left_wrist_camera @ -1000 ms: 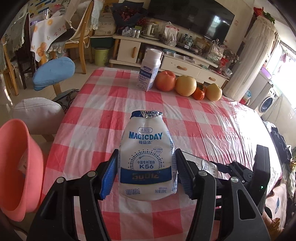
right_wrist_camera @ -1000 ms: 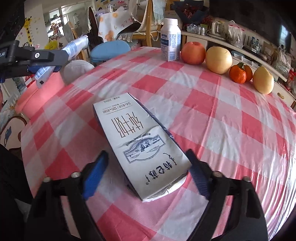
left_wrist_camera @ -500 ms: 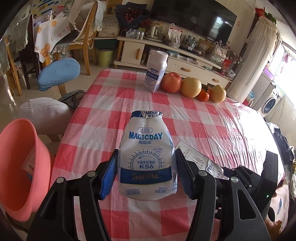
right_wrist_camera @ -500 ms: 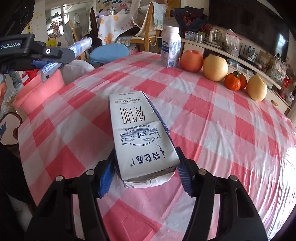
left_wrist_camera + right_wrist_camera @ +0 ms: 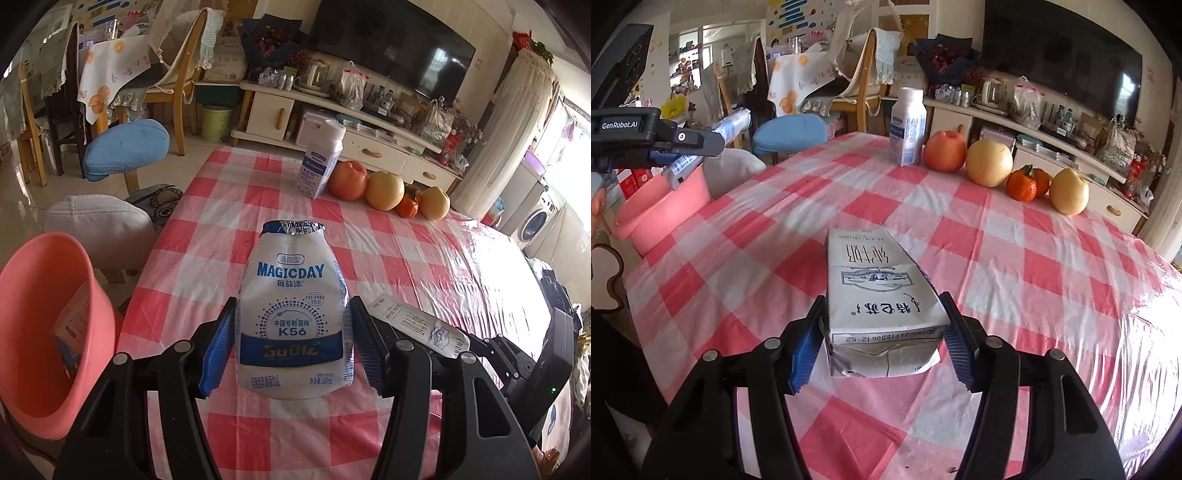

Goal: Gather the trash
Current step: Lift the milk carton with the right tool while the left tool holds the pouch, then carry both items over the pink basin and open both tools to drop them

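Taking the checked surface (image 5: 424,266) as the landmark and going left to right: off its left edge, lower than the cloth, stands a pink basin (image 5: 44,332) with a flattened packet lying inside it. Just behind the basin, off the same edge, are a white stool (image 5: 99,221) and a blue chair seat (image 5: 125,147).

Over the near left part of the surface the left tongs (image 5: 291,347) are closed on a white MAGICDAY bottle (image 5: 291,314); both blue pads press its sides and the foil top points away toward the far edge. In the right wrist view that bottle (image 5: 701,147) hangs above the basin's rim, just off the surface's left edge.

Over the near middle of the surface the right tongs (image 5: 882,343) have just been closing and now grip a white milk carton (image 5: 879,291) by its crushed near end, both pads against its sides. The carton's far end looks lifted clear of the cloth, though I cannot tell for sure.

At the far edge of the surface stand a white plastic bottle (image 5: 908,125), then 1 red apple (image 5: 945,151), 1 yellow pear (image 5: 990,162), 2 oranges (image 5: 1023,184) and another pear (image 5: 1069,192) in a row.
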